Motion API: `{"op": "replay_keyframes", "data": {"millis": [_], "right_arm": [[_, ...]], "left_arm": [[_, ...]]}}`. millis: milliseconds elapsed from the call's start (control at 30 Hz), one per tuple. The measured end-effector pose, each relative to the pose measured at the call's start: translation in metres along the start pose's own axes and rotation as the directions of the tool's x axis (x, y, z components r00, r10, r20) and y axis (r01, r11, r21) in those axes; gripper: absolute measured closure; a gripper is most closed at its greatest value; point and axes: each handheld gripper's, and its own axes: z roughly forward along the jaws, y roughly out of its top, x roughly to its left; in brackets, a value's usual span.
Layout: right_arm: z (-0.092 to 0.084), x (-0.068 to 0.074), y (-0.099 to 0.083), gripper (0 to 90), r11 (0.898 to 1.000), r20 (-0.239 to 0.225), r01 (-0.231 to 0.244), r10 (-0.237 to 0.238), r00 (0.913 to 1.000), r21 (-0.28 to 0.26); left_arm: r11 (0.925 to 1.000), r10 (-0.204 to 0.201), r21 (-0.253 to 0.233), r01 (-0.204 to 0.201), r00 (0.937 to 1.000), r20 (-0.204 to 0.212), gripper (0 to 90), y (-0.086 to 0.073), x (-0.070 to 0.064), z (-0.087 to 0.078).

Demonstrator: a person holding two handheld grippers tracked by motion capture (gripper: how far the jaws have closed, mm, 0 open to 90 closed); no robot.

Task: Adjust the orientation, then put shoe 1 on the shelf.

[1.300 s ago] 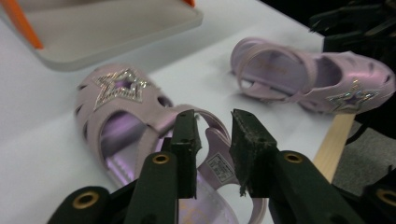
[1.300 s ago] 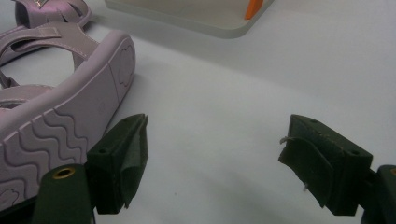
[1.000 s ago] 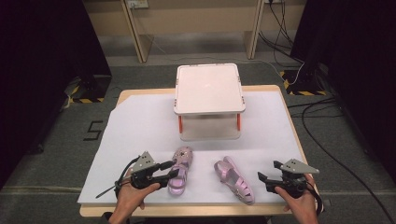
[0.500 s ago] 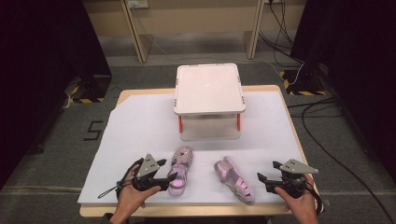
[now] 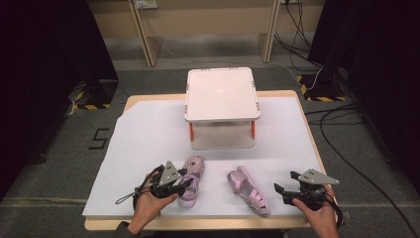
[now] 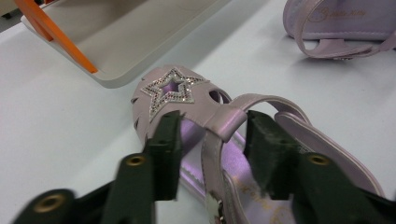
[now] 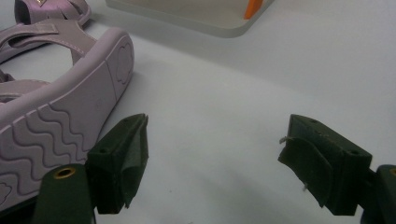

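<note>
Desk [image 5: 148, 124], covered by a white sheet, carried a white lidded box [image 5: 221, 94] with orange latches at its far middle; the box served as the landmark for all places below.

Left sandal [image 5: 190, 179]: lilac, star-trimmed toe pointing toward the box, lying flat on its sole near the box's front-left corner. In the left gripper view the star [image 6: 172, 91] and the instep strap [image 6: 229, 122] were plain.

Left hand-held gripper [image 5: 184, 183]: held at this sandal, on the side away from the box. Its jaws had just been closing, and they stood either side of the instep strap with the strap between them. One pad [image 6: 168, 149] lay outside the sandal's edge, the other [image 6: 271, 154] over the insole; whether they actually pressed the strap could not be told for certain, though a gap seemed to remain.

Right sandal [image 5: 249, 191]: matching lilac, in front of the box toward its right corner, tipped on its side so that the wavy sole [image 7: 60, 126] faced the right gripper view.

Right hand-held gripper [image 5: 278, 192]: farther from the box than that sandal and just beside it, jaws wide apart over bare sheet, holding nothing.
</note>
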Motion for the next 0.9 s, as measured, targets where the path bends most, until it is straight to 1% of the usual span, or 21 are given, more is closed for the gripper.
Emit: {"op": "replay_keyframes", "data": {"millis": [33,67,133,167,233,267,333,367,400,433,500,533,567,633,700,733,767,800,833,867,900], "right_arm": [[0.0,0.0,0.0,22.8,1.0,0.0,0.0,0.0,1.0,0.001],[0.0,0.0,0.0,22.8,1.0,0.0,0.0,0.0,1.0,0.001],[0.0,-0.001,0.0,22.9,1.0,0.002,0.001,-0.001,1.0,-0.001],[0.0,-0.001,0.0,22.9,1.0,0.003,-0.001,0.001,1.0,-0.002],[0.001,-0.001,0.001,22.9,1.0,0.003,0.004,-0.004,1.0,-0.005],[0.001,-0.001,0.001,23.0,1.0,0.002,0.006,-0.006,1.0,-0.006],[0.001,-0.001,0.0,23.0,1.0,0.001,0.0,0.0,1.0,-0.003],[0.001,-0.001,0.0,23.1,1.0,0.003,0.001,-0.001,1.0,-0.003],[0.001,-0.002,0.0,23.1,1.0,0.004,-0.001,0.001,1.0,-0.004],[0.001,-0.002,0.0,23.1,1.0,0.004,-0.001,0.001,1.0,-0.004],[0.0,-0.002,0.0,23.2,1.0,0.008,-0.005,0.005,1.0,-0.008],[0.0,-0.002,0.0,23.2,1.0,0.008,-0.005,0.005,1.0,-0.008],[0.0,-0.002,0.0,23.3,1.0,0.012,-0.002,0.002,0.9999,-0.009],[0.0,-0.002,0.0,23.3,1.0,0.012,-0.001,0.001,0.9999,-0.008],[0.0,-0.001,0.001,23.3,1.0,0.013,0.0,0.0,0.9999,-0.008],[0.0,0.0,0.001,23.4,1.0,0.013,0.009,-0.009,0.9999,-0.009],[0.0,0.0,0.001,23.4,1.0,0.013,0.009,-0.009,0.9999,-0.009],[0.0,0.001,0.001,23.4,1.0,0.013,0.001,-0.001,0.9999,-0.009],[0.0,0.001,0.001,23.4,1.0,0.013,0.001,-0.001,0.9999,-0.009],[0.0,0.0,0.001,23.4,1.0,0.015,-0.002,0.003,0.9999,-0.011],[0.0,0.0,0.001,23.4,1.0,0.015,-0.002,0.003,0.9999,-0.011]], "left_arm": [[0.9999,0.009,-0.012,-0.009,0.9999,-0.011,69.7,0.001,-0.001,0.002],[0.9999,0.009,-0.012,-0.009,0.9999,-0.011,72.0,0.001,-0.001,0.002],[0.9986,0.044,-0.027,-0.046,0.9974,-0.057,76.3,0.005,-0.005,0.001],[0.9984,0.045,-0.031,-0.047,0.997,-0.064,77.2,0.005,-0.005,0.001],[0.9982,0.019,-0.057,-0.022,0.9986,-0.05,78.3,0.006,-0.004,-0.001],[0.9978,0.009,-0.066,-0.012,0.9986,-0.051,78.8,0.006,-0.003,-0.002],[0.9973,0.004,-0.073,-0.007,0.9987,-0.051,79.2,0.007,-0.002,-0.003],[0.9956,-0.02,-0.092,0.016,0.9988,-0.044,79.7,0.009,0.0,-0.006],[0.9946,-0.026,-0.102,0.021,0.9987,-0.045,79.8,0.01,0.001,-0.008],[0.9946,-0.026,-0.102,0.021,0.9987,-0.045,79.9,0.01,0.001,-0.008],[0.9931,-0.012,-0.117,0.005,0.9981,-0.06,79.8,0.015,0.002,-0.015],[0.9931,-0.012,-0.117,0.005,0.9981,-0.06,79.7,0.015,0.002,-0.015],[0.9902,-0.011,-0.14,0.001,0.9974,-0.072,79.7,0.018,0.003,-0.02],[0.9874,0.0,-0.158,-0.012,0.9969,-0.078,79.7,0.021,0.006,-0.026],[0.9861,-0.003,-0.166,-0.011,0.9968,-0.08,79.9,0.022,0.007,-0.028],[0.9851,-0.015,-0.172,0.001,0.9966,-0.081,80.0,0.025,0.008,-0.033],[0.9851,-0.015,-0.172,0.001,0.9966,-0.081,80.0,0.025,0.008,-0.033],[0.9842,-0.014,-0.177,-0.001,0.9964,-0.084,80.0,0.028,0.01,-0.037],[0.9842,-0.014,-0.177,-0.001,0.9964,-0.084,79.9,0.028,0.01,-0.037],[0.982,-0.016,-0.189,0.0,0.9961,-0.087,80.0,0.031,0.012,-0.042],[0.982,-0.016,-0.189,0.0,0.9961,-0.087,79.9,0.031,0.012,-0.042]]}}
